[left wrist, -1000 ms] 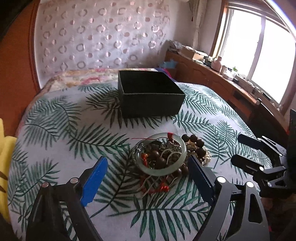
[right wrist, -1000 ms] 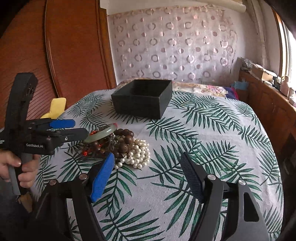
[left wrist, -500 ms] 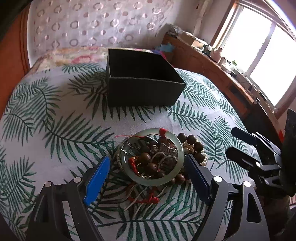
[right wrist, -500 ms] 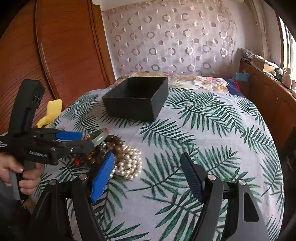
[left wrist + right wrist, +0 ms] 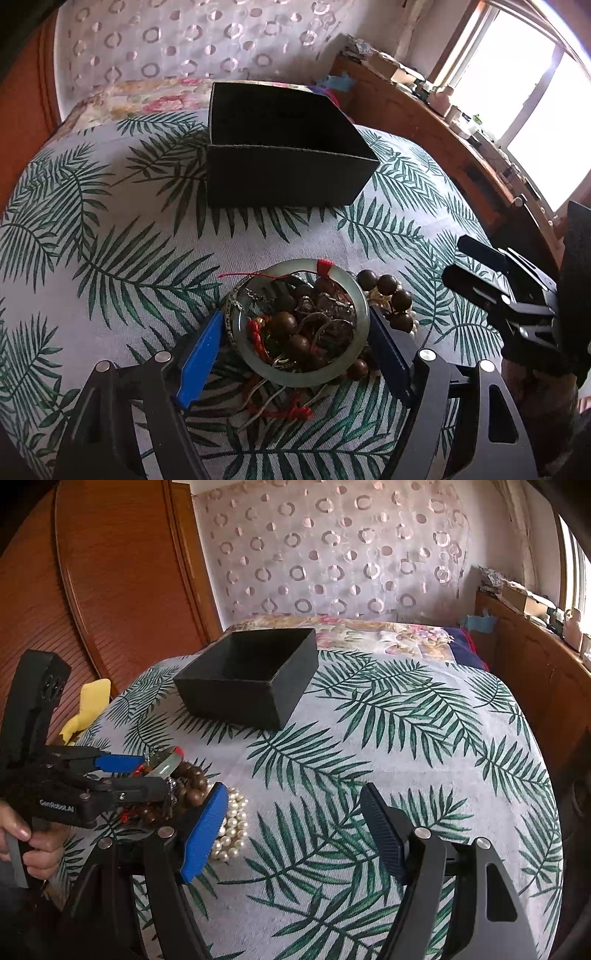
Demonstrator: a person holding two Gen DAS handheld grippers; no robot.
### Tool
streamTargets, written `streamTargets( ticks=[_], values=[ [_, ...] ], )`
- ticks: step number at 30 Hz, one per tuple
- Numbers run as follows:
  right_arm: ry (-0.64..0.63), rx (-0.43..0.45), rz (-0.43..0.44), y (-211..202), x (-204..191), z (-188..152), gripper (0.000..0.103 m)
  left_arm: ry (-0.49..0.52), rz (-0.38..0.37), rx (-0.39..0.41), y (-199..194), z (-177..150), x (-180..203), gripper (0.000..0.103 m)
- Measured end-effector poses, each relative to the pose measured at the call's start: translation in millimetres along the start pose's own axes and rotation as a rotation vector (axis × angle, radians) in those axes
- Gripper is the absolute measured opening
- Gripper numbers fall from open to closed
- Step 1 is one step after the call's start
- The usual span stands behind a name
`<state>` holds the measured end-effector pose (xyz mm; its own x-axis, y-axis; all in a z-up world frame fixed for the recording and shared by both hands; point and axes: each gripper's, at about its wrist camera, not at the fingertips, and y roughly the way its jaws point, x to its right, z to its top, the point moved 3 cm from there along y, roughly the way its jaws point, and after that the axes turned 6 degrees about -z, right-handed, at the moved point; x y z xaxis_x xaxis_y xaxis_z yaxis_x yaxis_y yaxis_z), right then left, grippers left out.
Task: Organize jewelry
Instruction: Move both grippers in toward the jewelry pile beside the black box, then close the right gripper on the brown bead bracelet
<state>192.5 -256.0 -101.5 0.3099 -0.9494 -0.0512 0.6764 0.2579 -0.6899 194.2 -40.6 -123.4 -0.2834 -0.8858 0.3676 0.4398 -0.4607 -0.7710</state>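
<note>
Left hand-held gripper [image 5: 295,347] has its 2 jaws set either side of the pale green bangle [image 5: 301,374], and they are closing on it; the blue pad sits at the bangle's left rim and the dark pad at its right rim, though I cannot tell whether either pad presses yet. The bangle lies flat on top of a heap of jewelry, with brown wooden beads [image 5: 388,291] and red cord inside and around it, and a pearl strand [image 5: 232,830] just beside the heap. All of this rests on the palm-leaf cloth of the table [image 5: 110,236]. Straight ahead of the left jaws, beyond a bare stretch of cloth, stands the open black box [image 5: 284,162].

Right hand-held gripper [image 5: 291,830] hangs spread and empty over bare cloth, with the heap off to its left. So the left hand is plainly the nearer one, and the likely carry runs forward from the heap to the box.
</note>
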Motion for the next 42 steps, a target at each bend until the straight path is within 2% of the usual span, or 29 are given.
streamTargets(
  ticks=[4,7,9,11,17,24,29,36,38,42],
  values=[
    [0.007,0.001,-0.002,5,3,4,0.076,0.042,0.009,0.007,-4,3,-2,0.073],
    [0.010,-0.003,0.001,6,4,3,0.076,0.056,0.012,-0.022,-3,6,-11,0.073],
    [0.006,-0.005,-0.001,6,3,3,0.076,0.062,0.030,-0.029,-4,9,-18,0.069],
    [0.004,-0.007,-0.004,6,2,2,0.076,0.051,0.052,-0.024,-6,12,-26,0.069],
    [-0.001,-0.001,-0.013,7,1,5,0.076,0.033,0.036,-0.020,-4,16,-35,0.070],
    [-0.023,-0.002,-0.021,6,-5,5,0.076,0.091,0.069,0.006,-3,17,-26,0.067],
    [-0.025,-0.005,-0.020,7,-7,5,0.076,0.085,0.072,0.042,-15,18,-26,0.067],
    [-0.051,-0.031,0.039,13,-27,9,0.076,0.095,0.094,0.116,-43,21,-22,0.067],
    [-0.069,-0.041,0.072,16,-37,11,0.071,0.098,0.097,0.129,-49,20,-23,0.067],
    [-0.114,-0.068,0.120,23,-59,14,0.051,0.100,0.117,0.152,-57,15,-25,0.067]
  ],
)
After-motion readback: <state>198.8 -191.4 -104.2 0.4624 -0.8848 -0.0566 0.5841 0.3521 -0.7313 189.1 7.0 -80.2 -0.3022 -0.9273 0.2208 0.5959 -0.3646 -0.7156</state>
